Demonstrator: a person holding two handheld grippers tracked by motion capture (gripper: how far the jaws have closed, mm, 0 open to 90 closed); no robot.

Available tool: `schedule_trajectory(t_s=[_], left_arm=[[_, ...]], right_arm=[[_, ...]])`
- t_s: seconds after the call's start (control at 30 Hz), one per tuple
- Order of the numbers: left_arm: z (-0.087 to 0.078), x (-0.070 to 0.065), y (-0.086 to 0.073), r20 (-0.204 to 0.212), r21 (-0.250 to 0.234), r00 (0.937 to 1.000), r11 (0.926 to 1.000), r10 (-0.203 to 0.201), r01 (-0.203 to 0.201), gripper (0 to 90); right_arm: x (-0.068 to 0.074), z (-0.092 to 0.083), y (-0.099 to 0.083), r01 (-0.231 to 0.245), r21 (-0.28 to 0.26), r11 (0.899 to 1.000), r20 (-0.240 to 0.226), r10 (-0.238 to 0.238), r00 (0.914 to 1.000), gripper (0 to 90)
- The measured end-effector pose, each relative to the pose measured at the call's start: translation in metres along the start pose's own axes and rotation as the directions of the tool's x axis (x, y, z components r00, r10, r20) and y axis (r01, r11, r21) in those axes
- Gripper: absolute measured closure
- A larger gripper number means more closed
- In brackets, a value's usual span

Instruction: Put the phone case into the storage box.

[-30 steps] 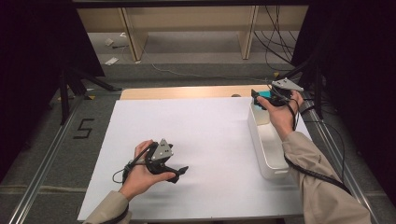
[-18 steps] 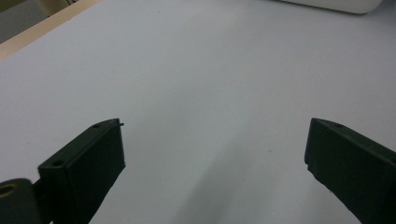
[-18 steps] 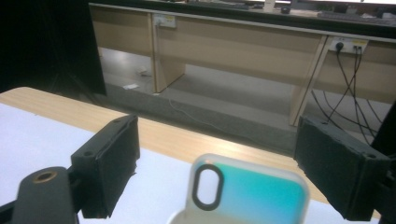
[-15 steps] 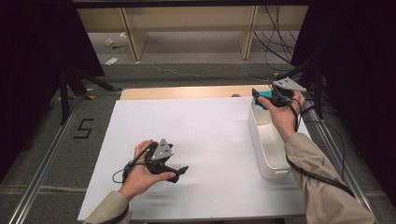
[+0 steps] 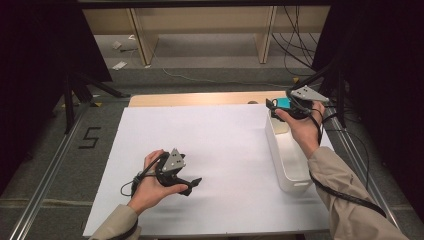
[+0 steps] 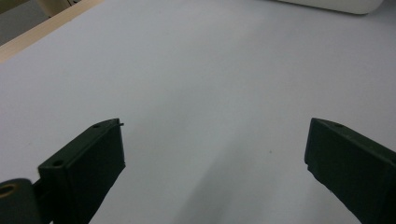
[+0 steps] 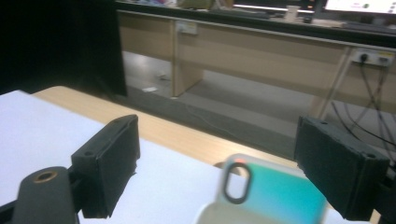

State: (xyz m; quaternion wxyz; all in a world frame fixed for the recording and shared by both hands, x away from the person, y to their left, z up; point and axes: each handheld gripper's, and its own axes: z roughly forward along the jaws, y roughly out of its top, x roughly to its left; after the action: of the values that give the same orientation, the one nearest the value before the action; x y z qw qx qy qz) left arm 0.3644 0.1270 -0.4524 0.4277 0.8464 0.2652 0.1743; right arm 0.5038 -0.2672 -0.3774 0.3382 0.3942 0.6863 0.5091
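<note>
We've got the right claw [image 7: 217, 163] wide open, empty; phone case [image 7: 271, 191] sits just below, between its jaws.

White sheet [image 5: 220, 145] covers wooden tabletop [image 5: 200, 98]; taped "5" [image 5: 90, 137] on floor; wooden desk legs [image 5: 140, 35] beyond.

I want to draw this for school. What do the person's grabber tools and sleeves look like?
Each gripper, left and right, is black with two chunky, blocky jaws. A grey three-cornered plate with small dots sits on top of each, and a black cable trails from each. The sleeves are beige, like a light jacket.
</note>
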Motion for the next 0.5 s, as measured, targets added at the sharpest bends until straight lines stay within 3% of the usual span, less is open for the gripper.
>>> schedule_trajectory(t_s=[0.23, 0.5], left_arm=[[0.000, -0.001, 0.000, -0.003, 0.003, 1.0000, 1.0000, -0.004, 0.004, 4.2], [-0.001, 0.000, 0.001, -0.006, 0.003, 1.0000, 1.0000, -0.001, 0.001, 4.2]], right_arm=[[0.016, -0.011, 0.001, 0.013, 0.011, 1.000, -0.080, -0.012, 0.9968, 15.9], [0.028, -0.020, -0.001, 0.028, 0.040, 0.999, -0.157, -0.021, 0.9873, 17.5]])
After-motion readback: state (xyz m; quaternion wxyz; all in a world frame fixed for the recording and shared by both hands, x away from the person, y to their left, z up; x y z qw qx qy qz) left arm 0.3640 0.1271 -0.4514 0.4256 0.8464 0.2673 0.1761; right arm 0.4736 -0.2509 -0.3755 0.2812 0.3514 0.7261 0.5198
